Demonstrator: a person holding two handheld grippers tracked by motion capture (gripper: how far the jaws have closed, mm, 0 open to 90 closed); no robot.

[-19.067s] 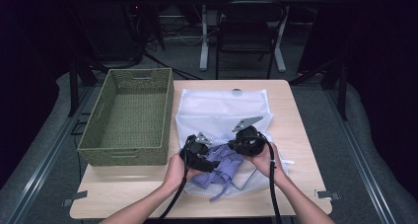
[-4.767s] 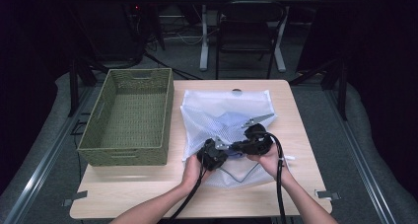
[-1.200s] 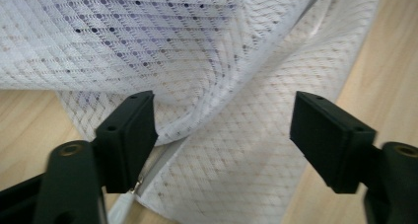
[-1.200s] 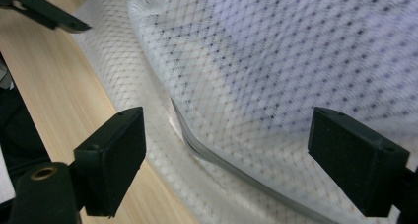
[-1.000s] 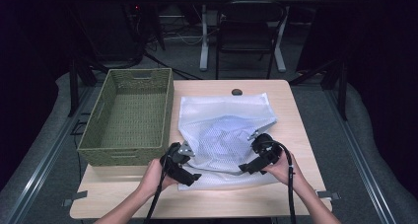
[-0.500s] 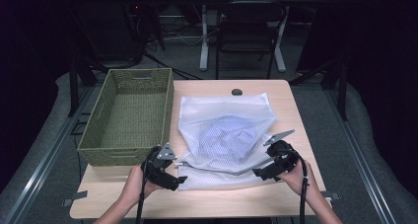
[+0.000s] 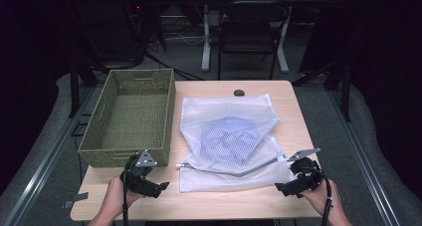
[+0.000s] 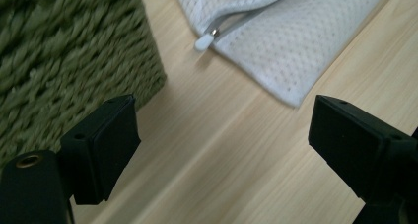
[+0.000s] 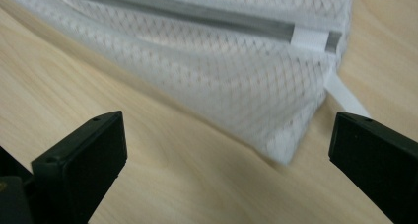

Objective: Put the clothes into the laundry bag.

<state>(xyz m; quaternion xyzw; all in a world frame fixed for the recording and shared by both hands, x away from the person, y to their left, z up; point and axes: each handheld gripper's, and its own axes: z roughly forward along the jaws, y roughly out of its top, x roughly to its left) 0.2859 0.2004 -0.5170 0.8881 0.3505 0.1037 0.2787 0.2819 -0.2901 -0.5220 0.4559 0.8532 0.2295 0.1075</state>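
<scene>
Now both grippers [image 7: 158,186] [image 7: 284,187] gape empty, drawn back from the mesh bag [image 7: 226,139].

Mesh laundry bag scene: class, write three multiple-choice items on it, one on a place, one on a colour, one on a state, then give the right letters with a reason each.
1. Where does the green basket stand relative to the mesh laundry bag?
A. At the table's left, beside the bag
B. On top of the bag
C. On the floor

2. What colour is the bag?
A. Black
B. White
C. Red

3. How do the left gripper and right gripper stand?
A. Both clamped on the bag
B. Both open, holding nothing
C. One shut on the basket

Answers: 1 A, the high view shows them side by side on the table. 2 B, its mesh is white. 3 B, each gripper view shows jaws spread over bare wood.
</scene>
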